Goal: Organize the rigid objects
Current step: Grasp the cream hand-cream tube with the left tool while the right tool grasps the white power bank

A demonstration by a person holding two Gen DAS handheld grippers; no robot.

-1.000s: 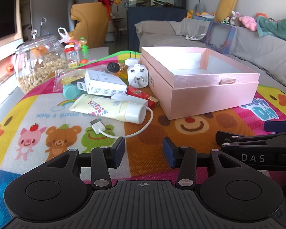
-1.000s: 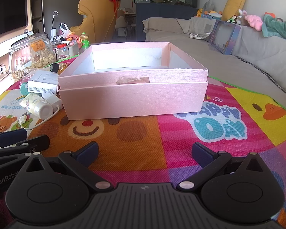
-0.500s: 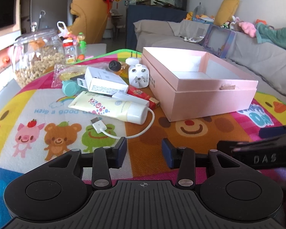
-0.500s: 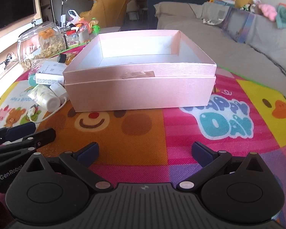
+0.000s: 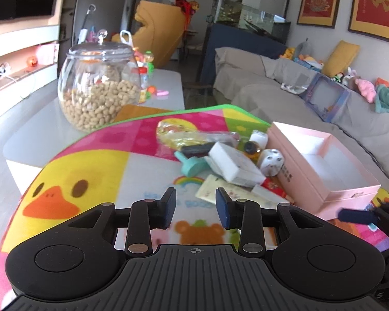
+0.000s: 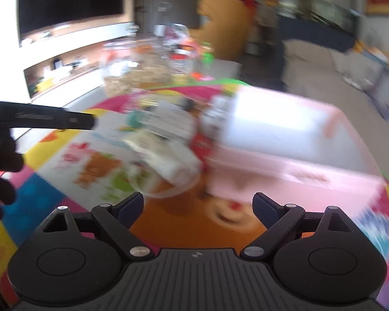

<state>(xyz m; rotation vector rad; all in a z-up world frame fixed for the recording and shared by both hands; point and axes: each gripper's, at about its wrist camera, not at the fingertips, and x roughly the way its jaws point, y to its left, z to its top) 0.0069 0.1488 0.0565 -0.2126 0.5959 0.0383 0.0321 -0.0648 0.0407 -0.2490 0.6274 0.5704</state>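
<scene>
An open pink box [image 5: 324,171] stands on the colourful play mat [image 5: 90,171], empty inside. Left of it lies a pile: a white carton [image 5: 233,164], a cream tube [image 5: 220,194], a white plug adapter [image 5: 271,160], a teal cap [image 5: 192,165], a red packet [image 5: 275,189]. My left gripper [image 5: 195,207] is open and empty, above the mat just short of the tube. My right gripper [image 6: 198,207] is open and empty; its view is motion-blurred, with the pink box [image 6: 285,150] and the tube [image 6: 166,155] ahead. The right gripper's fingertip [image 5: 355,216] shows at right.
A glass jar of nuts [image 5: 98,90] stands on a white table beyond the mat's far edge. A grey sofa [image 5: 285,83] with toys runs along the right. The left gripper's finger [image 6: 44,119] crosses the left of the right wrist view.
Both grippers have risen and swung left. The left wrist view now looks down on the pile from higher; the right wrist view is blurred from fast motion toward the pile.
</scene>
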